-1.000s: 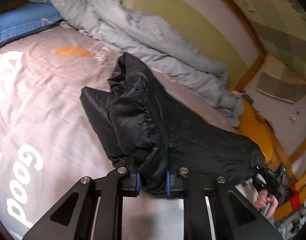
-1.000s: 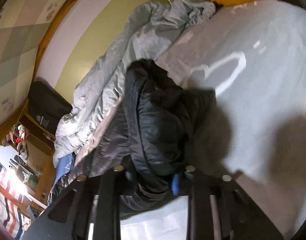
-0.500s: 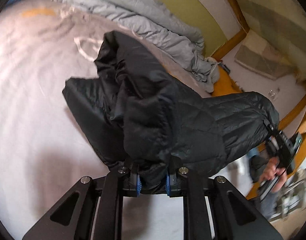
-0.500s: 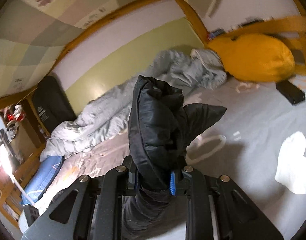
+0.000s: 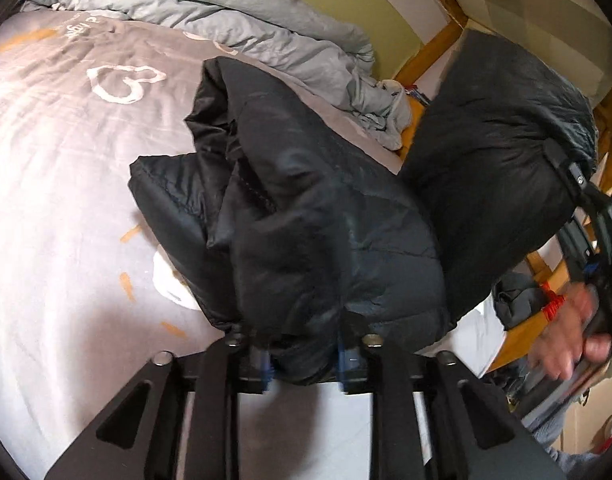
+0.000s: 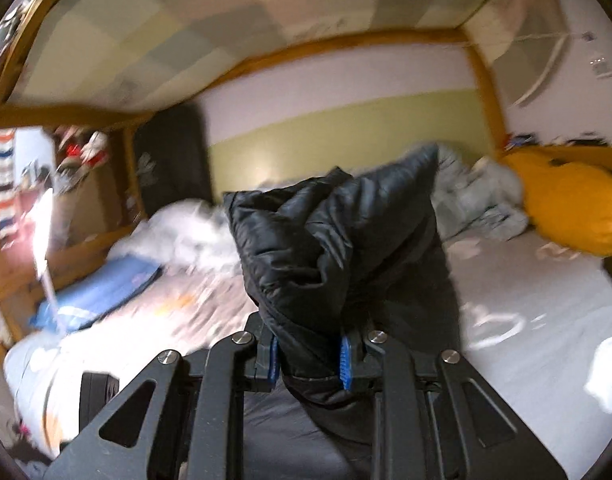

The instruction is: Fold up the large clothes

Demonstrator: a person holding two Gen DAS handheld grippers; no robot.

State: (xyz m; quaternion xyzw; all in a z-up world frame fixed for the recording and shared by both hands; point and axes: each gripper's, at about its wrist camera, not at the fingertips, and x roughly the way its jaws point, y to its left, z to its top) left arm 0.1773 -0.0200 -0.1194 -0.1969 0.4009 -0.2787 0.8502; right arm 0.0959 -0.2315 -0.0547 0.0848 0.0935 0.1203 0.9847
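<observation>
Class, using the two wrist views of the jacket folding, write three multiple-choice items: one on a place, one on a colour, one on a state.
1. Where does the crumpled grey duvet lie?
A. along the wall side of the bed
B. on the floor
C. over the jacket

2. What colour is the jacket?
A. red
B. black
C. white

3. What is between the pads of the right hand-held gripper?
A. nothing
B. a pillow
C. jacket fabric

Key: 1 A, the duvet is bunched beside the green wall. 2 B, the quilted fabric is black in both views. 3 C, the blue pads pinch a bunch of black fabric.
</observation>
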